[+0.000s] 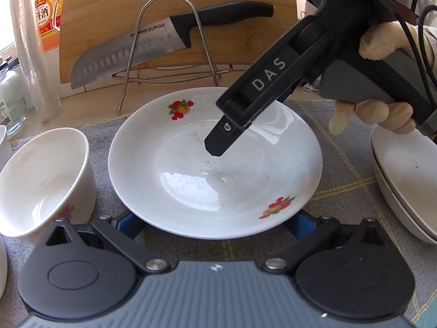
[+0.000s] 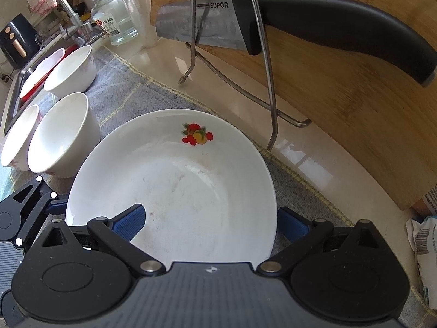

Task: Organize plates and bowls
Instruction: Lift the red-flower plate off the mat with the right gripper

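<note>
A white plate with fruit decals (image 1: 191, 169) (image 2: 174, 180) lies on the grey cloth. My left gripper (image 1: 215, 227) is open at the plate's near rim, and that rim partly hides its blue pads (image 1: 128, 222). My right gripper (image 2: 210, 224) (image 1: 250, 121), held by a gloved hand (image 1: 382, 112), comes in from the upper right. It is open and straddles the plate's rim, with one pad (image 2: 129, 224) over the plate's inside and the other outside the edge. White bowls (image 1: 41, 186) (image 2: 62, 136) stand to the left.
A wire rack (image 1: 169, 49) holds a bamboo cutting board (image 1: 245, 63) and a black-handled knife (image 2: 327, 19) behind the plate. Stacked beige dishes (image 1: 409, 180) sit at the right. A sink (image 2: 30, 73), tap, glass jar (image 2: 114, 19) and another bowl (image 2: 71, 68) are at the far left.
</note>
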Demonstrator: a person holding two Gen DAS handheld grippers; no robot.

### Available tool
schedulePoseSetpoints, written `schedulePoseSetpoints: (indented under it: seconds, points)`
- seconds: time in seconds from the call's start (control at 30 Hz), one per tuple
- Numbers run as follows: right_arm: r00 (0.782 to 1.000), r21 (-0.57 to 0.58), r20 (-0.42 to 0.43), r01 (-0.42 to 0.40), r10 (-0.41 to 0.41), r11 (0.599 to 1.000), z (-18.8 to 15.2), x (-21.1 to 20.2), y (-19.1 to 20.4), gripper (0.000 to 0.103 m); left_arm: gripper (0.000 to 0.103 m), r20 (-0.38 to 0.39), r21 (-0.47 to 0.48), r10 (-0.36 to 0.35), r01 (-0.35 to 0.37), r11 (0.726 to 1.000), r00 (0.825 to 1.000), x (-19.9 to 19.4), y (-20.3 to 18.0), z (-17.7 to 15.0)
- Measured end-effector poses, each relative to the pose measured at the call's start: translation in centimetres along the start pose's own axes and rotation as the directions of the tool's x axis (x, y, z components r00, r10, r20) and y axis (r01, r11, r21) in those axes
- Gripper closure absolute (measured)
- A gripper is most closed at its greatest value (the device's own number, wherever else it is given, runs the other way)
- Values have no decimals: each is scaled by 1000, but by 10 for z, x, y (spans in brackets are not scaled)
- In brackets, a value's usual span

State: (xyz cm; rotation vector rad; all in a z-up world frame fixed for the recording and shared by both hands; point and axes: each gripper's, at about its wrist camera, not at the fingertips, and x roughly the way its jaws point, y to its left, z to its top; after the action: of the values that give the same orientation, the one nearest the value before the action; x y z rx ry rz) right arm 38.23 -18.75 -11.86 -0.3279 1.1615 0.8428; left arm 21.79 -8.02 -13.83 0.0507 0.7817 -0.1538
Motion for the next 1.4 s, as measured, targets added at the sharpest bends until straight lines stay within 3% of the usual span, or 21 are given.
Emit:
schedulePoseSetpoints:
  seconds: [0.67,1.1,1.4]
  points:
    - [1000,12,3,-11,11,1000,3,1,-2,0,0,14,17,-16,15,1000,1000,-2,2,-4]
    - [994,3,26,-104,104,995,5,-1,-6,0,0,35,49,-47,45,998,998,-6,4,-9]
    - [992,-11,43,-118,119,993,17,2,-8,5,1,24,45,-45,44,998,999,-9,6,-10]
